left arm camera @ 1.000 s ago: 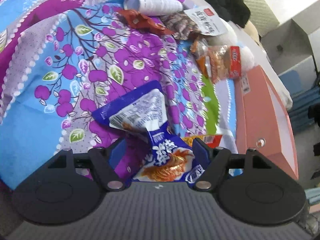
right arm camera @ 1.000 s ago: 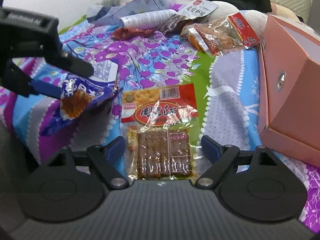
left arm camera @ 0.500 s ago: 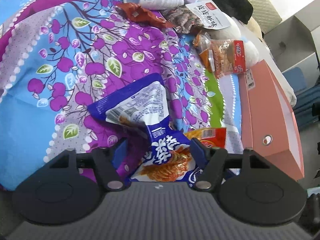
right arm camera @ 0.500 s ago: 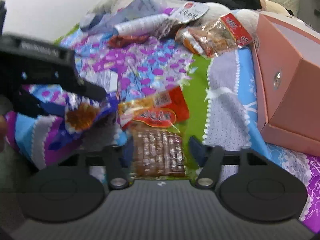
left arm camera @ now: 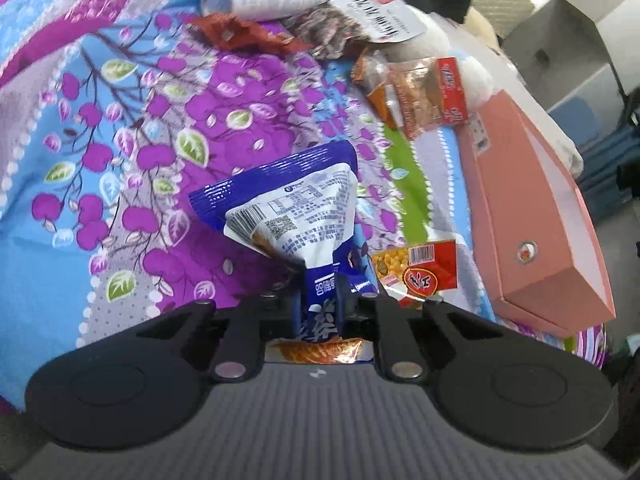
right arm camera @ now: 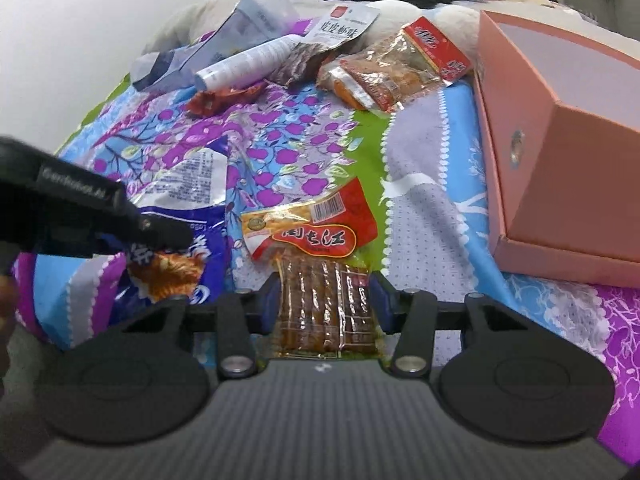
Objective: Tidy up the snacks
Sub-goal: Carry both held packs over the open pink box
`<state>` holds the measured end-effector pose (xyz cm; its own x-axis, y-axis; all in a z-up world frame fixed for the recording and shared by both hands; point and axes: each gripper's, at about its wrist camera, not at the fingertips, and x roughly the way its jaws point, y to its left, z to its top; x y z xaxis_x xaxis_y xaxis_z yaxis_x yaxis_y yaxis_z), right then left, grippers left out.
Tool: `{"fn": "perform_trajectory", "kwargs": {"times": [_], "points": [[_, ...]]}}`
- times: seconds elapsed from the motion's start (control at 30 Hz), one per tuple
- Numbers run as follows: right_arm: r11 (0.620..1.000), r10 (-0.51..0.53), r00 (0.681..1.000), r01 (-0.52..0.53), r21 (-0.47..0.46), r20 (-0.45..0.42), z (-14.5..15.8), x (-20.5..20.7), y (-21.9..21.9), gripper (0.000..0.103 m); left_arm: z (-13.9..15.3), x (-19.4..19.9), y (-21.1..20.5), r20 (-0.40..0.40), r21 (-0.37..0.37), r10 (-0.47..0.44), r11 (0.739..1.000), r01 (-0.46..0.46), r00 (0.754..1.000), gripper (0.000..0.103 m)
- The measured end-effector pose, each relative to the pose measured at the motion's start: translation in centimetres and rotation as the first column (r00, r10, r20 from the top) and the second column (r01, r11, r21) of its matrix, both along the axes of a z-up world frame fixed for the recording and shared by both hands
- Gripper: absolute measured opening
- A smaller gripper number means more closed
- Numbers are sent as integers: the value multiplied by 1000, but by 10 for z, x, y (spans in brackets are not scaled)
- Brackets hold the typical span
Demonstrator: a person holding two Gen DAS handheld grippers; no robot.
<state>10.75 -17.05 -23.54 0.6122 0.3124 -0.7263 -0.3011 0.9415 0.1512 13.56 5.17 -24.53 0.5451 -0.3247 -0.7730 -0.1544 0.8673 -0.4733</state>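
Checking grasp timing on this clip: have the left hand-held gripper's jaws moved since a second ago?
Yes. The left hand-held gripper has just been closing inward, pinching the blue snack bag into a narrow waist; the pink box sits beside it.

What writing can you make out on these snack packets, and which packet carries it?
"皮皮虾味": white label on the brown snack bag.
"周七江", roughly: red packet between the right gripper's jaws.
Blue packet pinched in the left gripper: large characters partly hidden; fine print, barcode too small.
White tube, far red-edged packet: blurred.
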Motion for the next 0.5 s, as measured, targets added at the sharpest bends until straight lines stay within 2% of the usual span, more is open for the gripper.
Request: {"fn": "perform_trajectory", "kwargs": {"times": [0.2, 0.5], "points": [[1000, -23, 999, 23, -7, 36, 16, 0, -4, 49, 23, -2, -5, 41, 21, -38, 999, 37, 998, 17], [998, -62, 992, 61, 10, 111, 54, 2, -13, 49, 75, 3, -12, 101, 68, -111, 992, 105, 989, 17]]}}
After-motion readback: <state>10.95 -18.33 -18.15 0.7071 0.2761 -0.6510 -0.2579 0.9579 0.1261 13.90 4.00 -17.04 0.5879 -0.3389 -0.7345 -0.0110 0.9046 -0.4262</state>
